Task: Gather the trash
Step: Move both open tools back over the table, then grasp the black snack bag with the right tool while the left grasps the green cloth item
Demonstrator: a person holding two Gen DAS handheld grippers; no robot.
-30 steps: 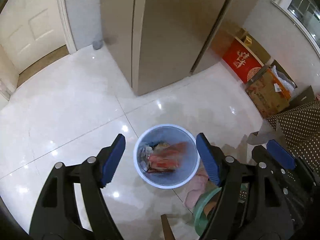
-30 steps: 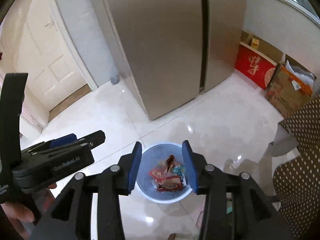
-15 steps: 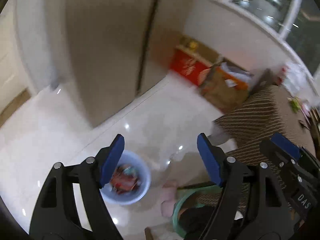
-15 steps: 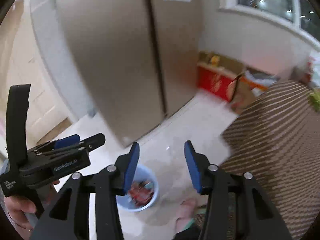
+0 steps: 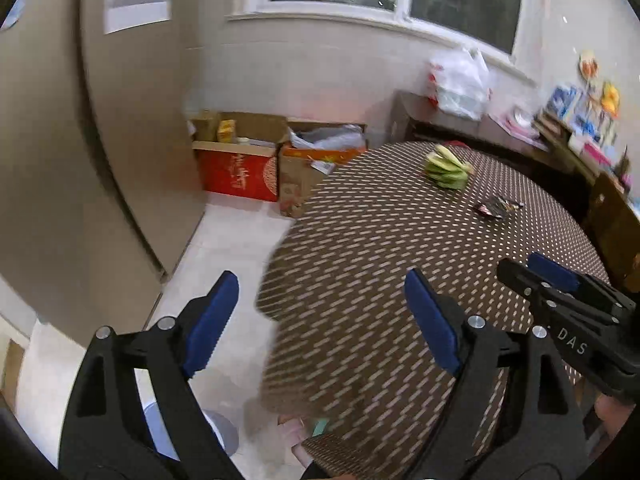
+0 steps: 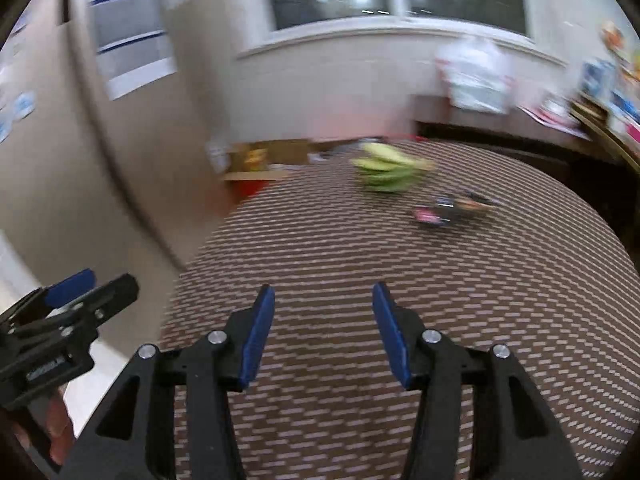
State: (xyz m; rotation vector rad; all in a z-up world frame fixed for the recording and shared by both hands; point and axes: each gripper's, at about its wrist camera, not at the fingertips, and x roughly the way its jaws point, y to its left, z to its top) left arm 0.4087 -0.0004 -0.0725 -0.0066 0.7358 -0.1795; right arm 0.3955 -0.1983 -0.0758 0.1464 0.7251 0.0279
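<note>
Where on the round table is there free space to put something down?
The brown dotted tablecloth is bare over its whole near half, from the near edge up to the green banana bunch and the dark crumpled wrapper. Those two lie close together at the far side. The dark sideboard behind is crowded.

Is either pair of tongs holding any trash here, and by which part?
Nothing is held. The left tongs, jaws opening, and right tongs both stand empty above the brown patterned tablecloth.

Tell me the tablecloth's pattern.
Dark brown tablecloth with rows of small pale dashes; clearest in the left wrist view.
</note>
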